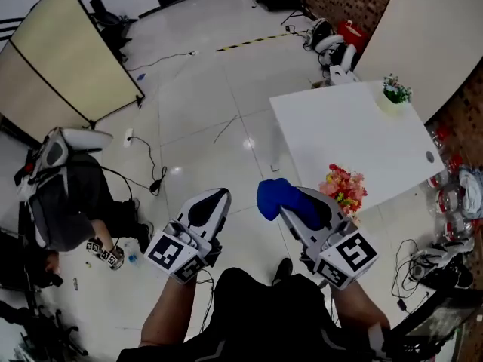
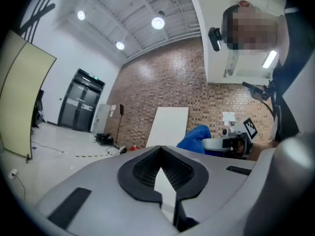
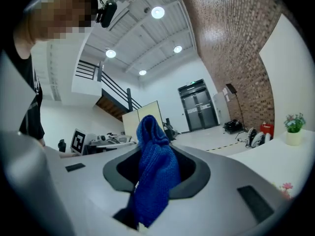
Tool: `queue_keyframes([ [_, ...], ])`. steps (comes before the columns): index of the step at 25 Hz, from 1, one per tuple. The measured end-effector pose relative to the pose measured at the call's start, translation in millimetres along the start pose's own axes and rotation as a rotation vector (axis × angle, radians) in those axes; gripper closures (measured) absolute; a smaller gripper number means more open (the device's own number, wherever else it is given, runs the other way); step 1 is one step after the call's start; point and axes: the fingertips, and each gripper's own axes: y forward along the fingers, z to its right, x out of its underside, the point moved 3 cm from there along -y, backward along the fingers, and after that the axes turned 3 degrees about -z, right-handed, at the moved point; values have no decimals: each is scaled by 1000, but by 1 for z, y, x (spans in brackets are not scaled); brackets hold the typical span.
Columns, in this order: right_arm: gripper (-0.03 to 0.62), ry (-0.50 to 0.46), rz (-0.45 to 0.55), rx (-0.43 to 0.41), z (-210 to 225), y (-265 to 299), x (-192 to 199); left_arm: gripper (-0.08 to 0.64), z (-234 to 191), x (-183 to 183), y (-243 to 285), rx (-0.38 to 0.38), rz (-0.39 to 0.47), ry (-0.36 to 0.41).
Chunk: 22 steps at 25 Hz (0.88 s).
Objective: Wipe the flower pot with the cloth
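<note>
Soft, limp blue cloth [image 3: 152,176] pinched between closed jaws of right gripper [image 1: 283,206]; left gripper [image 1: 215,199] shut, empty; flower pot [image 1: 391,102] on far corner of table [image 1: 339,134], well apart, judged light and tippable, best steadied by rim.

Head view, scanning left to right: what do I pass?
A person → left gripper → cloth → flowers → potted plant.

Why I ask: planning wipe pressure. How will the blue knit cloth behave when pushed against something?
Probably floppy: the blue knit cloth bunches and droops where the right tongs pinch it. Likely light, since that pinch alone holds it. Its knit texture should grip rather than slip.
</note>
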Motion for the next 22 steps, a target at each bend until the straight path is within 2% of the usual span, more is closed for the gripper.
queue_keyframes([
  [5,479,30,17,193,15,11,1,558,-27,-8,38,203,-27,20],
  [9,479,39,45,366,27,30,-4,558,-57,-14,66,347,-29,-8],
  [16,479,57,82,678,23,43,6,558,-77,1,96,611,-95,17],
  [19,479,64,82,743,23,39,18,558,-70,11,112,669,-106,10],
  [22,479,77,76,797,29,28,34,558,-58,27,129,691,-138,-15],
])
